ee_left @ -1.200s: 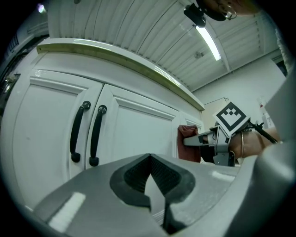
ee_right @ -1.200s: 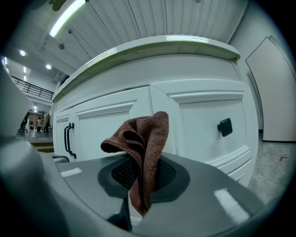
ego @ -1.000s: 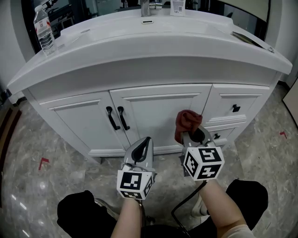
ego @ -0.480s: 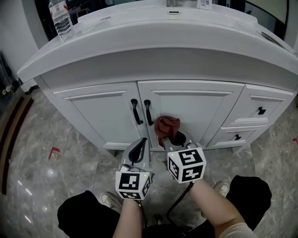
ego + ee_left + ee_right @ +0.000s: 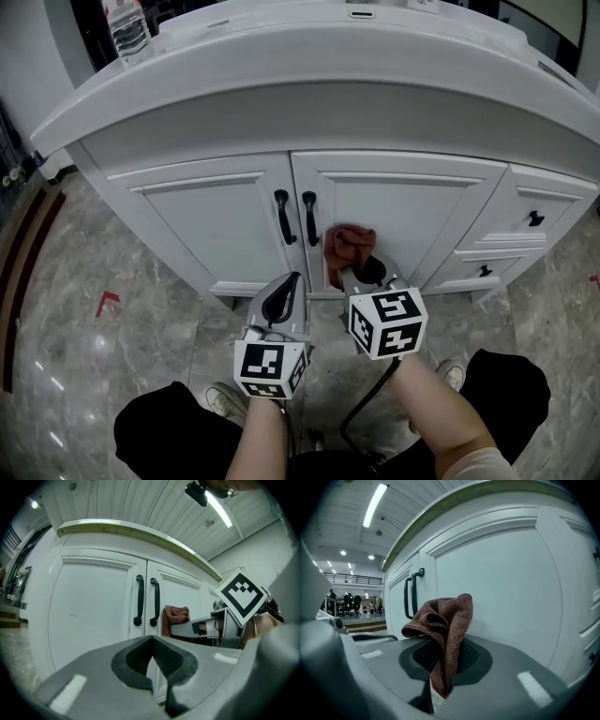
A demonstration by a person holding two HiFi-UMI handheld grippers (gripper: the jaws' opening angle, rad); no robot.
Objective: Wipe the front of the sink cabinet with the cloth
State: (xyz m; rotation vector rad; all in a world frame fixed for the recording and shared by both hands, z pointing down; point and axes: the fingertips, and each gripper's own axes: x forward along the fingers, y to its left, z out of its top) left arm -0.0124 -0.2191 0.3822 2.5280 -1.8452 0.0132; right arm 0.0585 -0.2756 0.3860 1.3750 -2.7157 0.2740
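Note:
A white sink cabinet (image 5: 234, 220) fills the upper half of the head view, with two doors and two black handles (image 5: 295, 217) at its middle. My right gripper (image 5: 352, 270) is shut on a reddish-brown cloth (image 5: 347, 246), which lies against the right door just right of the handles. From the right gripper view, the cloth (image 5: 443, 625) is bunched between the jaws, close to the door panel (image 5: 506, 588). My left gripper (image 5: 284, 292) is shut and holds nothing, below the handles and apart from the cabinet. The left gripper view shows the cloth (image 5: 177, 615) and both handles (image 5: 146, 601).
Two drawers with black knobs (image 5: 534, 218) are at the cabinet's right. A water bottle (image 5: 127, 28) stands on the countertop at the far left. The floor is grey marble tile with a red mark (image 5: 105, 302). The person's knees (image 5: 164, 436) show at the bottom.
The cloth in my right gripper has moved left across the cabinet front, from near the drawers to beside the door handles. Over the last half second it has barely shifted. The left gripper stays shut.

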